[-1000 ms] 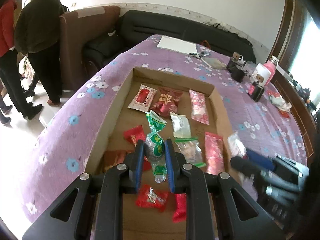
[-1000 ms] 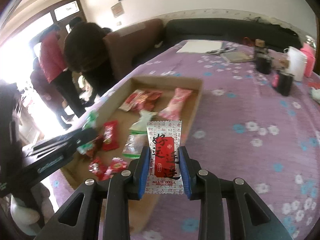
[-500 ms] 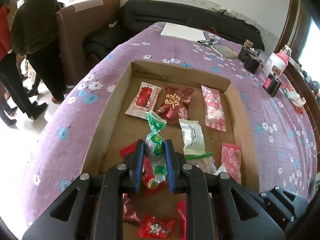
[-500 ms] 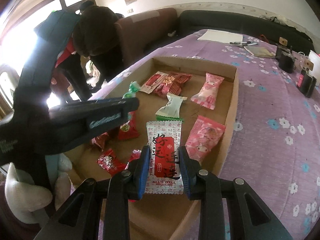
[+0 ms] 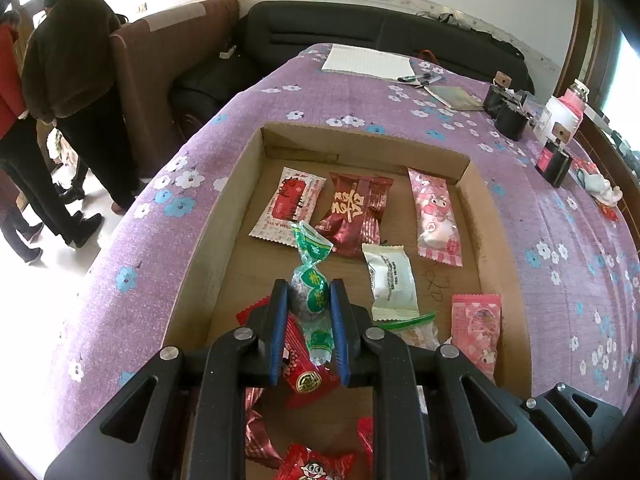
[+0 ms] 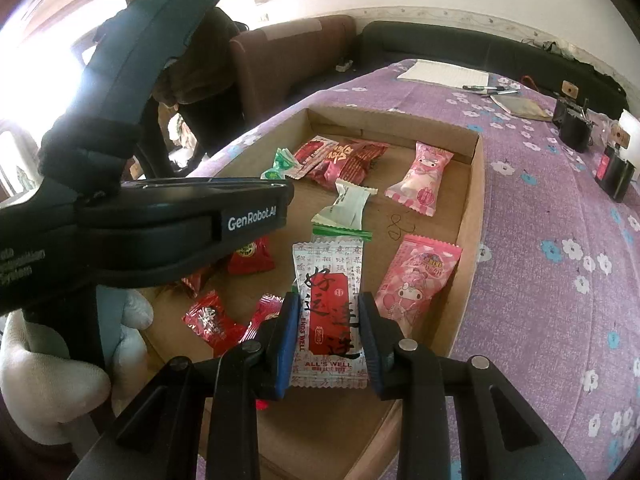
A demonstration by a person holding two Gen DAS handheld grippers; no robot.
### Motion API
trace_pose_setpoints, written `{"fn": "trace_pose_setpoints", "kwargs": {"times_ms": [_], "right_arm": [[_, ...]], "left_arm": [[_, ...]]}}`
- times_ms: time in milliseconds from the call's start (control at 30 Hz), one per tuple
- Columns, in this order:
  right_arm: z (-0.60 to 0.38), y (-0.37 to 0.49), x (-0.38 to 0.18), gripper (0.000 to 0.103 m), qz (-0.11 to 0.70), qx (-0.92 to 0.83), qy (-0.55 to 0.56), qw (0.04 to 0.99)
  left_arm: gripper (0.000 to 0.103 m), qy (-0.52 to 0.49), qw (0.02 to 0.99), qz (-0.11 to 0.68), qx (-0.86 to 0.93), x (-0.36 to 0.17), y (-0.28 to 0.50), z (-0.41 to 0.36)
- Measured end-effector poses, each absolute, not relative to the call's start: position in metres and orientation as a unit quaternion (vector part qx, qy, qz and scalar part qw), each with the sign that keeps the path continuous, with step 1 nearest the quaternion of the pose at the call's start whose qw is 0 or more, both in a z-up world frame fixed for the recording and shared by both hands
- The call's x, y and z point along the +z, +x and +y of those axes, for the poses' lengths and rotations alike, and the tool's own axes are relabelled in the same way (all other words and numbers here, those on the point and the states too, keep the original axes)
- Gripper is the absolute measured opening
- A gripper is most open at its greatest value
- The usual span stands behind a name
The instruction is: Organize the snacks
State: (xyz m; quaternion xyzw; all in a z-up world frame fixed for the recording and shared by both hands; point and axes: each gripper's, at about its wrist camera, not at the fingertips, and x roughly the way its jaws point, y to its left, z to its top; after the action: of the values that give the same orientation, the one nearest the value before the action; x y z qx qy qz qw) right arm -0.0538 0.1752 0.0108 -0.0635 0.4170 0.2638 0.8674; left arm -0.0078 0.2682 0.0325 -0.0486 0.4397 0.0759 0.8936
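The left tongs (image 5: 309, 304) are clamped on a green twist-wrapped candy (image 5: 310, 286), held at its round middle above the lower centre of the left wrist frame. The right tongs (image 6: 328, 320) are clamped on a white packet with a red label (image 6: 328, 312), low in the middle of the right wrist frame. Both held snacks hang over the cardboard tray (image 5: 460, 162), which lies on the purple flowered tabletop (image 5: 160, 216).

Part of the work looks done, in my judgement. In the upper part of the tray, a row is already formed: a white and red packet (image 5: 289, 207), a dark red packet (image 5: 354, 213) touching it, and a pink packet (image 5: 436, 218) a little apart to the right. Below them lies a white packet (image 5: 390, 280), and another pink packet (image 5: 476, 330) rests near the right wall.

What is left is more. In the lower left of the tray, several small red candies are still in a loose heap, for example one red packet with a gold seal (image 5: 304, 376) and one with a cartoon face (image 5: 314, 466) at the bottom edge. A clear packet with green strip (image 5: 412, 328) lies partly hidden behind the left tongs.

So I judge that the task is near the middle: two snacks are in the air and not yet placed, and the red heap waits for sorting. The white packet in the right tongs seems the same kind as the one at the upper left of the tray, so it may belong beside it.
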Motion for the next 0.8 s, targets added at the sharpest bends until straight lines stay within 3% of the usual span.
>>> {"fn": "trace_pose_setpoints", "kwargs": {"times_ms": [500,633,800], "right_arm": [[0.176,-0.061,0.014,0.035,0.399,0.261,-0.073,0.876],[0.172,-0.063,0.019,0.044,0.391,0.265,-0.065,0.879],[0.166,-0.065,0.024,0.044,0.387,0.266,-0.057,0.881]], "left_arm": [[0.02,-0.062,0.898,0.429,0.075,0.038,-0.012,0.27],[0.051,-0.072,0.907,0.409,0.077,0.051,-0.023,0.272],[0.052,-0.067,0.92,0.378,0.082,0.071,-0.043,0.267]]}}
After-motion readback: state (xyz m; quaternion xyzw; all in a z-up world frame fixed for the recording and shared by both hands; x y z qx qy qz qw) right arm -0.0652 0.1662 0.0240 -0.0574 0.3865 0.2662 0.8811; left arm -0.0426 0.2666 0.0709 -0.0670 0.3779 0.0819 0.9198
